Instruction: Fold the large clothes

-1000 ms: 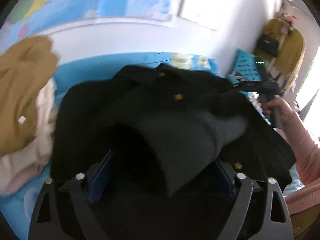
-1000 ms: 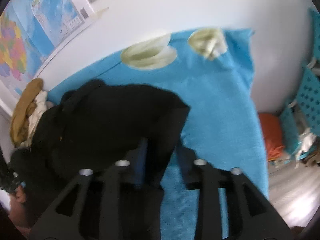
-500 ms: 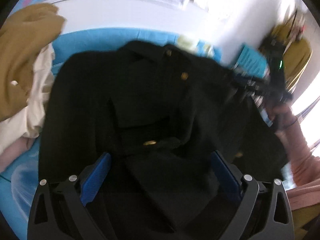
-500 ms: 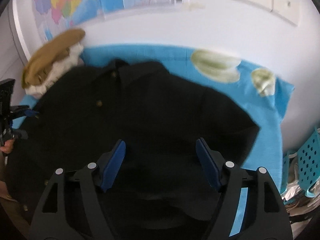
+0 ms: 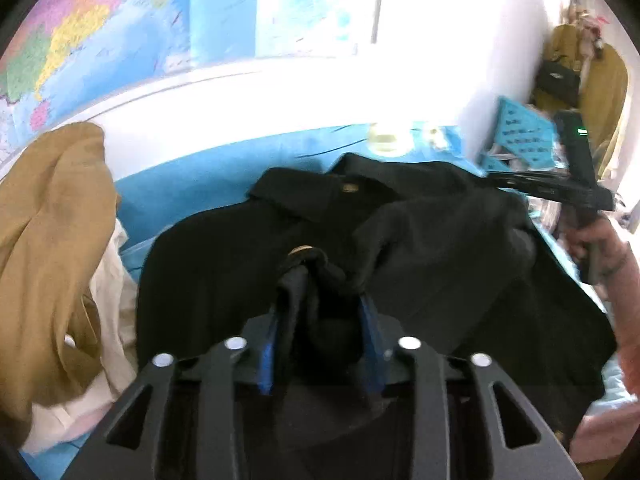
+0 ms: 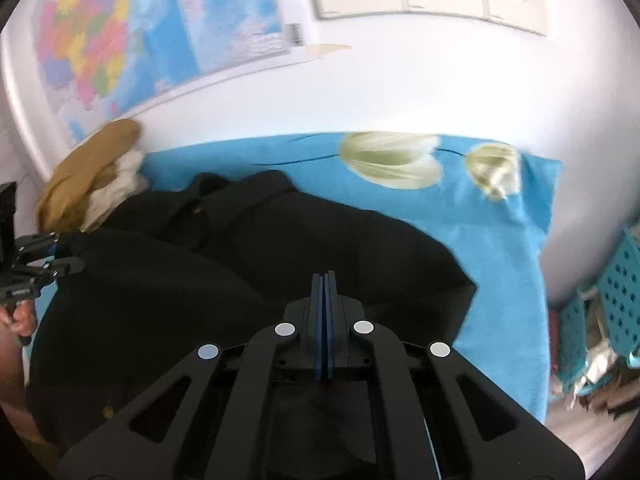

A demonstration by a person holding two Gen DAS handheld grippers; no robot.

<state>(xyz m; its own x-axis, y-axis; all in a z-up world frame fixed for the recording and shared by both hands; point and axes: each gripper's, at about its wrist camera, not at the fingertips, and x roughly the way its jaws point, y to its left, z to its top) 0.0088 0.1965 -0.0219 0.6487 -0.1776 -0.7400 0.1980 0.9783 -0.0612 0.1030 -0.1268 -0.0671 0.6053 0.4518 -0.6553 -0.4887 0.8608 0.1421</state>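
Observation:
A black coat with gold buttons lies spread on the blue bed sheet. My left gripper is closing its jaws on a bunched fold of the coat's front. The fold, with a button at its top, fills the gap between the blue pads. In the right wrist view the left gripper shows at the coat's left edge. My right gripper is shut, pads together, tips against the coat near its right side. I cannot see any cloth pinched in it. From the left view, the right gripper touches the coat's far right shoulder.
A mustard garment and cream clothes are heaped at the bed's left end. Maps hang on the white wall behind the bed. Teal perforated baskets stand on the floor past the bed's right edge. A person's hand holds the right gripper.
Half a second ago both grippers stood wide open over the coat. Now the left jaws have drawn in on a fold and lifted it, and the right jaws have shut.

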